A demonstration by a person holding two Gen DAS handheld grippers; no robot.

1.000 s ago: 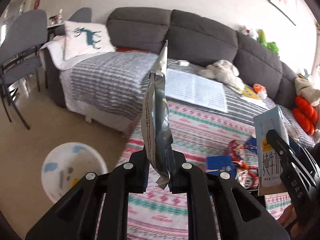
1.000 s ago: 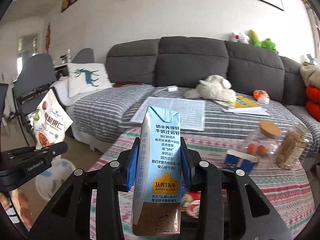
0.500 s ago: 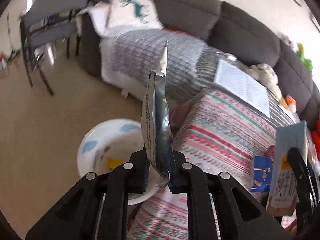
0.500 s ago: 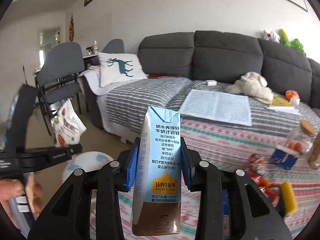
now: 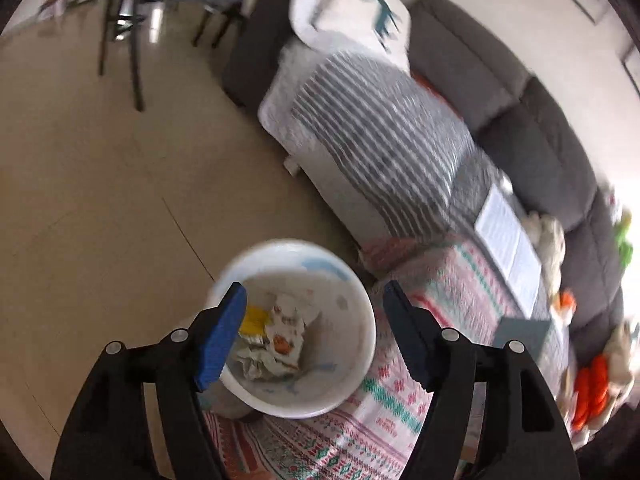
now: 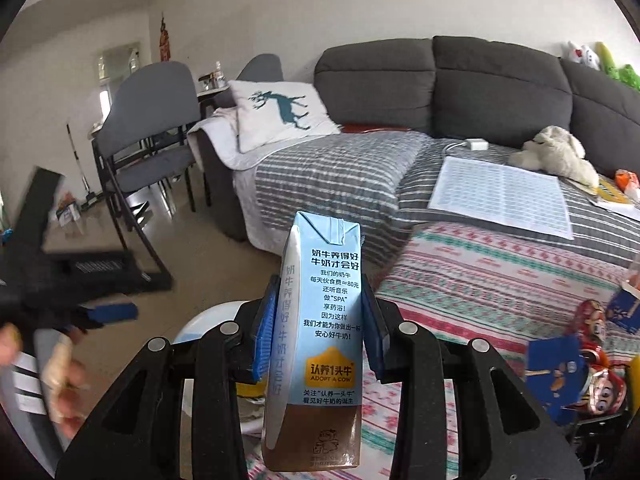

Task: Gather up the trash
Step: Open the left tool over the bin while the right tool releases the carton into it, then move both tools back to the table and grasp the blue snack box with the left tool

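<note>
My left gripper point(image 5: 312, 320) is open and empty, held above a white trash bin point(image 5: 352, 384) on the floor beside the table. The snack bag point(image 5: 286, 330) lies inside the bin on crumpled trash and a yellow piece. My right gripper point(image 6: 320, 332) is shut on a light blue milk carton point(image 6: 322, 320), held upright over the table's left edge. The bin's rim point(image 6: 200, 320) shows behind my right gripper's fingers. The left gripper point(image 6: 108, 314) appears blurred at the left of the right wrist view.
The table has a patterned red and green cloth point(image 6: 480, 272) with wrappers and blue boxes point(image 6: 556, 372) at the right. A grey sofa point(image 6: 500, 88) with striped blanket, pillow and plush toy stands behind. A grey chair point(image 6: 152, 120) stands at the left on bare floor point(image 5: 100, 200).
My left gripper swung down over the bin, opened and let go of the snack bag, which now lies in the bin. My right gripper shifted left, still holding the carton.
</note>
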